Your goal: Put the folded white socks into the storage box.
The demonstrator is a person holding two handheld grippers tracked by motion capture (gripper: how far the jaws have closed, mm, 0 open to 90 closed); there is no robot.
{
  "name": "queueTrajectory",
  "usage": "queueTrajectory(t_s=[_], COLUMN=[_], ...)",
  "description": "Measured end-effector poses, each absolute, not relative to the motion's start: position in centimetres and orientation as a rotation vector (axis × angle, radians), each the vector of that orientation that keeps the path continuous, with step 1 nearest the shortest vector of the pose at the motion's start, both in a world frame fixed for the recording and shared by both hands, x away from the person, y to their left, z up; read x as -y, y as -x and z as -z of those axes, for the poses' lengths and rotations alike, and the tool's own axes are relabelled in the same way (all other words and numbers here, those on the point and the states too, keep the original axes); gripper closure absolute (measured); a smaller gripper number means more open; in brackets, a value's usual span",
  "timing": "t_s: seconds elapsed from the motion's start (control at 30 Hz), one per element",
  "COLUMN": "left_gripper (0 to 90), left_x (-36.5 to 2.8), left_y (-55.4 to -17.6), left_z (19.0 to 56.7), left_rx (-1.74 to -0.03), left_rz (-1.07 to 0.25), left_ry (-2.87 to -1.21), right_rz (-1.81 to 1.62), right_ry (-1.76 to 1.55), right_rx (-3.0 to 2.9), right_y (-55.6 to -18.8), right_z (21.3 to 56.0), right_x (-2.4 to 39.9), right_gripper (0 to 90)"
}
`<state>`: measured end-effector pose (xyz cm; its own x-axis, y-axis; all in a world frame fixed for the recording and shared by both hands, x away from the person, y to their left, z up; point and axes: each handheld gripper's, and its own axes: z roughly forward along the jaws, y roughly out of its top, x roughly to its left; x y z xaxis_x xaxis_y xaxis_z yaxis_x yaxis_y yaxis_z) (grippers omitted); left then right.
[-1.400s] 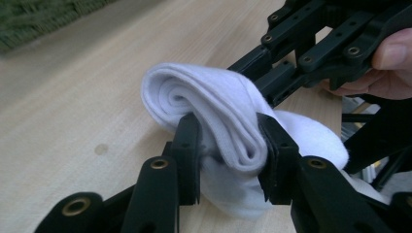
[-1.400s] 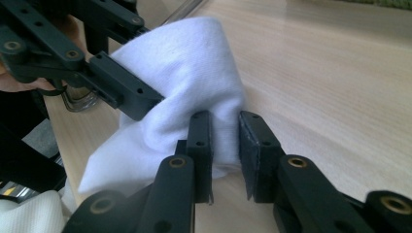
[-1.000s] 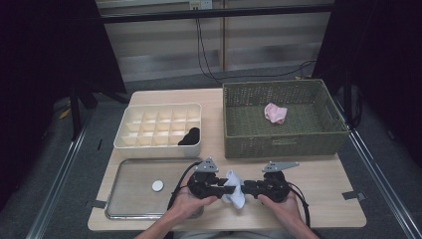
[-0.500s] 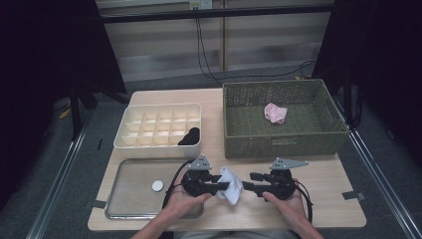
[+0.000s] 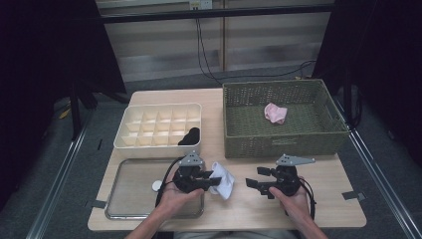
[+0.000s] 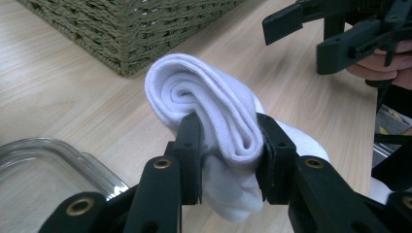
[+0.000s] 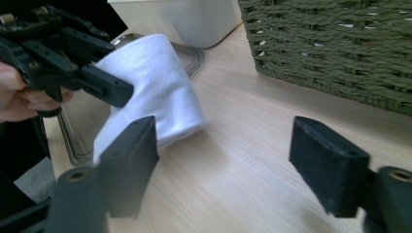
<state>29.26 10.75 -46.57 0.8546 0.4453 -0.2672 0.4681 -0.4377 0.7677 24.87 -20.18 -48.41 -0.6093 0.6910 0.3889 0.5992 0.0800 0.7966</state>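
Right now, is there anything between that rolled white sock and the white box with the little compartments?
Nothing visible blocks it. The left claw grips the rolled white sock above bare table, just in front of the divided box, whose compartments look free except one holding a black sock.

- The left claw [image 6: 228,150] pinches a rolled white sock [image 6: 214,116] between its two black jaws, above the wooden surface [image 6: 63,92].
- The right claw [image 6: 335,29] stands apart at upper right, jaws parted.
- A green wicker basket [image 6: 131,29] sits at the top.
- A clear tray [image 6: 43,165] lies at lower left.
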Motion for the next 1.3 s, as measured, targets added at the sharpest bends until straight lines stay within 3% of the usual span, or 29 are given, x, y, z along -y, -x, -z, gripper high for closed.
queueTrajectory(t_s=[1.3], left_gripper=[66.6], left_x=[-16.0], left_y=[-30.9], left_z=[43.5], left_rx=[-0.740], left_rz=[-0.029], left_ry=[-2.035], right_rz=[-1.527], right_ry=[-1.324], right_rx=[-2.166], right_y=[-24.5], right_z=[48.2], right_x=[22.2], right_gripper=[18.5])
